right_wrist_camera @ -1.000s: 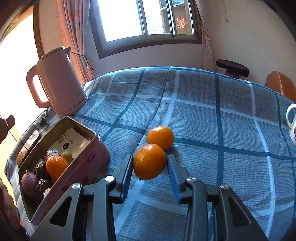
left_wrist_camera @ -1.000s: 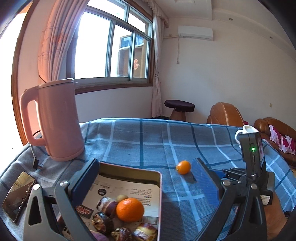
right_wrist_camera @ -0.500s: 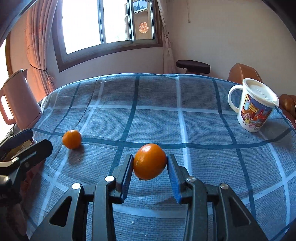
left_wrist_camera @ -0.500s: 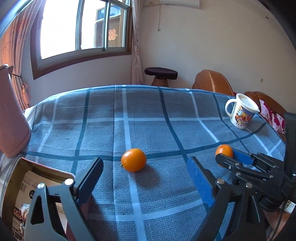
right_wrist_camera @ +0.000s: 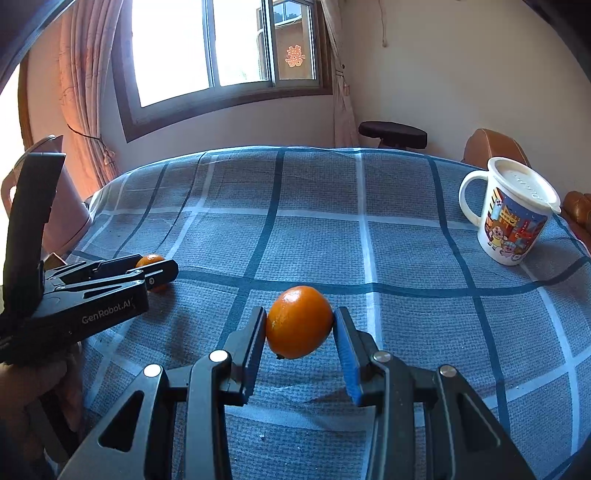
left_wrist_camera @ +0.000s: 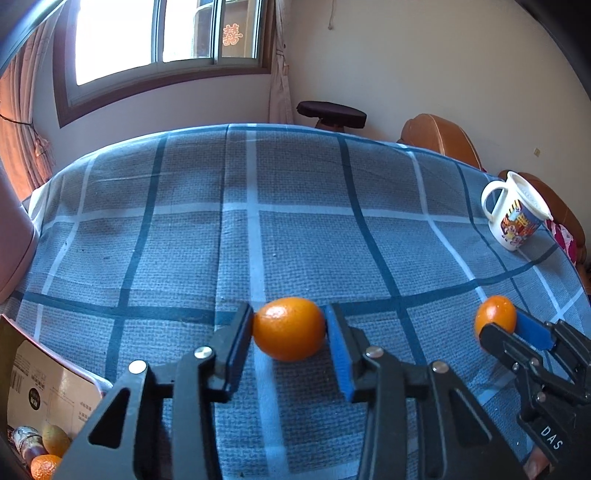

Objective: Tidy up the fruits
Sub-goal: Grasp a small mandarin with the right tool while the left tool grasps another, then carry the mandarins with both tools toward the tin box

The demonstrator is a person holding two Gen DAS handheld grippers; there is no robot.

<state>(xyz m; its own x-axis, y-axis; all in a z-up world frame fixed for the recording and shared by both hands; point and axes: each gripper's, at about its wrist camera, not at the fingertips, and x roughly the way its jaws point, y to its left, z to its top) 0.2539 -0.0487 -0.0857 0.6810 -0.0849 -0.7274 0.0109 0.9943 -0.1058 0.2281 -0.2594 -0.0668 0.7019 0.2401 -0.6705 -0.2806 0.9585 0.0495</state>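
Clamping an orange (left_wrist_camera: 289,328) at lower centre of its view, the left gripper (left_wrist_camera: 289,332) has both pads touching it. Likewise the right gripper (right_wrist_camera: 300,326) pinches a second orange (right_wrist_camera: 299,322) above the checked cloth (right_wrist_camera: 406,266).

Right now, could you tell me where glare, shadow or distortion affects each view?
Left wrist view: the window is blown out white and the tablecloth bulges with fisheye curvature. Right wrist view: the same window glare, and the held orange casts a shadow on the cloth.
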